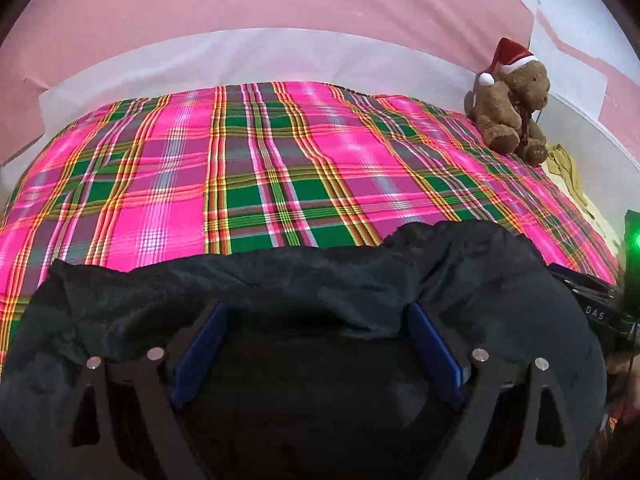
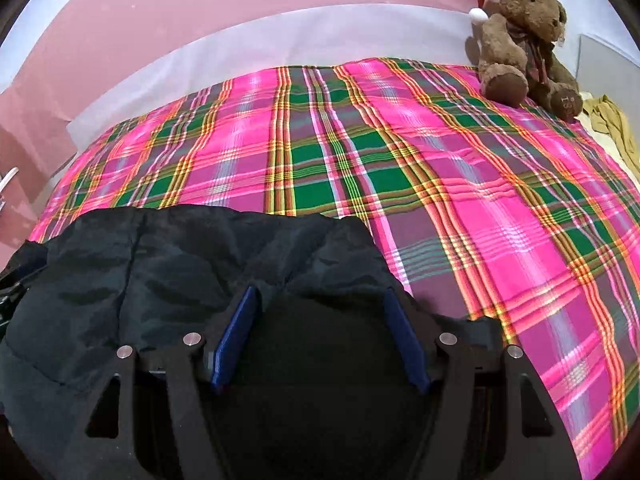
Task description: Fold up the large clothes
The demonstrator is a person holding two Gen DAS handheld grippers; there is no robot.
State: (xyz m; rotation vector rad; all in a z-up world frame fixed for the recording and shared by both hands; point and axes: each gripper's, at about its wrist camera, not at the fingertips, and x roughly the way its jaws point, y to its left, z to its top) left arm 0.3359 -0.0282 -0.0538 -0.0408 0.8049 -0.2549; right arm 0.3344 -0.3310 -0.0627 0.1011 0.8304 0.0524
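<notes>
A dark, glossy padded jacket (image 1: 280,292) lies bunched at the near edge of a pink-and-green plaid bedspread (image 1: 248,168). Both the left gripper (image 1: 316,312) and right gripper (image 2: 322,296) stand wide over it, blue pads apart; whether they press the fabric cannot be told. A brown teddy bear in a Santa hat (image 2: 520,40) sits far right. Only the left view shows a green light (image 1: 634,240) (right edge).

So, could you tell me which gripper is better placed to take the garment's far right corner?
The right gripper: open, with that corner of the dark garment just ahead of it, while the left gripper faces mid-edge.
</notes>
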